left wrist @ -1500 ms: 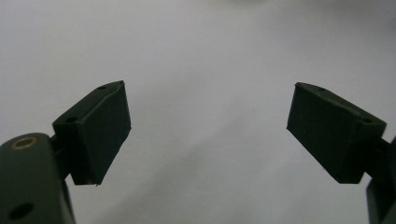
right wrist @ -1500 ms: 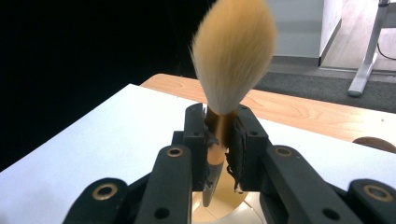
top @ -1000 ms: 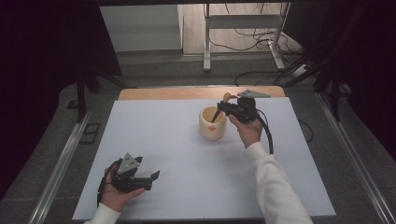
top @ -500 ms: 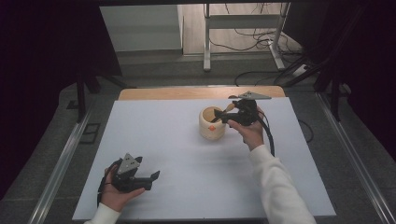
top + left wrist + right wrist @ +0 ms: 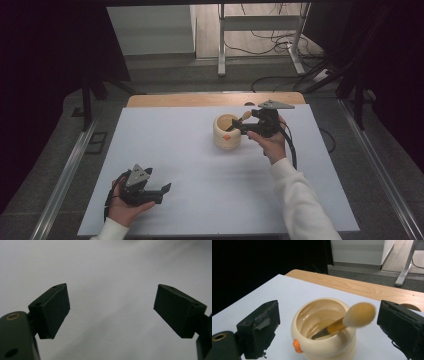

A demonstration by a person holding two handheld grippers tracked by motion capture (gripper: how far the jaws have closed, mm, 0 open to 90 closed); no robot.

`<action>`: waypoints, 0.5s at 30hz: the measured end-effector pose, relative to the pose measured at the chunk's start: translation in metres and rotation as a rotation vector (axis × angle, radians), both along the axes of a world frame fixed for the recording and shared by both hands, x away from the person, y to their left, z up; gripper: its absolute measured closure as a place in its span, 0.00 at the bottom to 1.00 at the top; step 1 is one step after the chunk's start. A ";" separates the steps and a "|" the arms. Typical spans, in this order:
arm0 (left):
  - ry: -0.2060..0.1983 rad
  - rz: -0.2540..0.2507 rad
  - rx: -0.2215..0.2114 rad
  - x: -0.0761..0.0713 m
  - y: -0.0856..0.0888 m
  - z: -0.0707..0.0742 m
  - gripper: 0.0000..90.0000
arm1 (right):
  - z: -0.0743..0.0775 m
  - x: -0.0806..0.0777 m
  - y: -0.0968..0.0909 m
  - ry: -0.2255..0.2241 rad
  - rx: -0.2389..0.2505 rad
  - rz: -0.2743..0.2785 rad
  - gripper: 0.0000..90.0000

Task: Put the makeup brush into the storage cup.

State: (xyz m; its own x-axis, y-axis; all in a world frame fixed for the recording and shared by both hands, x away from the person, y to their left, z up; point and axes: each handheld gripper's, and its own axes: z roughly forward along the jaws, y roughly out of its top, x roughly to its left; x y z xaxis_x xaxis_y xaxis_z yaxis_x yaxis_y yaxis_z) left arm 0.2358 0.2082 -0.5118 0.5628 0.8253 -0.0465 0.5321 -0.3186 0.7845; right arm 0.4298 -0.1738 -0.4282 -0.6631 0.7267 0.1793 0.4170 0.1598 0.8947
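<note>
Jaws of the right gripper [image 5: 329, 322] stand released around the cream duck-shaped ceramic pot [image 5: 324, 332], likely having dropped the wooden-handled utensil [image 5: 352, 316] inside; the left gripper [image 5: 111, 312] rests open, idle.

Lab or recording room suggested. White sheet [image 5: 200, 165] laid over wooden table [image 5: 210, 99] as staged worktop. Dark curtains [image 5: 45, 75] hung at both sides. Loose cables [image 5: 280, 37] seen on bare floor beyond, beside metal stand legs [image 5: 222, 45]. Metal rails [image 5: 65, 175] run along table edges.
</note>
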 end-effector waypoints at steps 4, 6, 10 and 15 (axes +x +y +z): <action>-0.001 -0.001 0.001 0.000 0.000 0.000 0.15 | 0.003 -0.006 -0.004 -0.009 -0.005 0.007 0.05; -0.002 -0.002 0.002 0.000 -0.001 0.000 0.15 | 0.003 -0.009 -0.007 -0.012 -0.012 0.010 0.05; -0.003 -0.002 0.002 -0.001 -0.001 0.001 0.15 | 0.003 -0.017 -0.015 -0.015 -0.018 0.012 0.06; -0.005 -0.001 0.003 -0.001 -0.001 0.001 0.15 | -0.001 -0.028 -0.025 -0.013 -0.028 0.024 0.06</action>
State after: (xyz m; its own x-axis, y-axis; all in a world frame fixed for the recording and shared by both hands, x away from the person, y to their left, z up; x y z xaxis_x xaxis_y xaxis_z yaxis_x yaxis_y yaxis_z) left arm 0.2351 0.2073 -0.5107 0.5639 0.8248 -0.0409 0.5278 -0.3219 0.7860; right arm 0.4015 -0.1988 -0.4288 -0.6829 0.7149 0.1504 0.4007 0.1945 0.8953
